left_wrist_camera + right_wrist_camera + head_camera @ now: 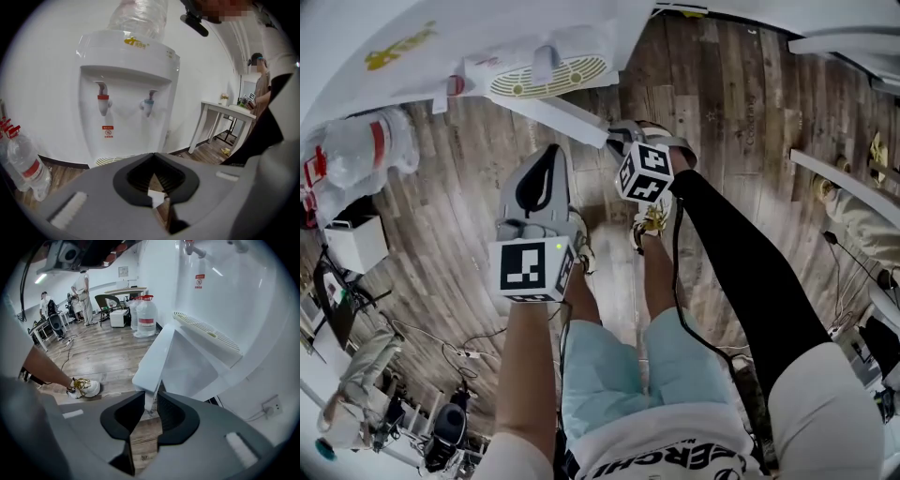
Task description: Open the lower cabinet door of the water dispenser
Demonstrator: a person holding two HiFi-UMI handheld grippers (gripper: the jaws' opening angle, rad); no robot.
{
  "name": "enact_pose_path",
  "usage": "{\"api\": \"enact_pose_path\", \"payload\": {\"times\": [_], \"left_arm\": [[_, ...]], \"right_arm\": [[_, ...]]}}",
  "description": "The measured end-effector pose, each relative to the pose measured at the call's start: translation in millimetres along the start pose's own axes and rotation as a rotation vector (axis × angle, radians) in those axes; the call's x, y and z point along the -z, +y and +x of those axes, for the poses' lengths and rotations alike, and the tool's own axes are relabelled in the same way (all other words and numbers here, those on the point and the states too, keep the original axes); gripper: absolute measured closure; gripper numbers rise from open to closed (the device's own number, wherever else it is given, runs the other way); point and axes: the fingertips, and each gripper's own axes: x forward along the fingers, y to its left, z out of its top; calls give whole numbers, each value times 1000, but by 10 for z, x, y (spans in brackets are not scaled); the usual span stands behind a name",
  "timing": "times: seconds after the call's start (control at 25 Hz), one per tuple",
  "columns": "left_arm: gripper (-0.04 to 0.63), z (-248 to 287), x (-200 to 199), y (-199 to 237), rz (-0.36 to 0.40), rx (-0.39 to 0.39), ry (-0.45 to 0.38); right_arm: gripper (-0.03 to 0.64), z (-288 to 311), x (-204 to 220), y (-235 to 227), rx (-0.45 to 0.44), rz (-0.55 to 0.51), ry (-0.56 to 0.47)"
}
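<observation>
The white water dispenser (487, 37) (126, 93) stands against the wall, with red and blue taps and a drip grille (548, 75). Its lower cabinet door (572, 117) (159, 357) is swung out from the body, and the dark inside shows behind it. My right gripper (619, 139) (151, 404) is shut on the door's free edge, the thin white panel pinched between its black pads. My left gripper (551, 150) (157, 201) hangs in front of the dispenser with its jaws shut and nothing in them.
Large water bottles (366, 145) (23, 164) (145, 315) stand left of the dispenser. A white table (225, 110) is to its right. My shoes (652, 220) are on the wood floor just behind the door. Cables (469, 352) and chairs lie further back, where people (82, 287) stand.
</observation>
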Motion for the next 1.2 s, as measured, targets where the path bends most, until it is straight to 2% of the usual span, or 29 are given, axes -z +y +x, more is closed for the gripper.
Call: {"api": "enact_pose_path", "payload": {"times": [0.68, 1.2], "left_arm": [[541, -579, 225, 371, 6, -89, -51], [541, -1065, 451, 1023, -9, -132, -64]], "right_arm": [[551, 65, -215, 489, -11, -73, 28], [551, 302, -571, 1010, -38, -87, 55]]}}
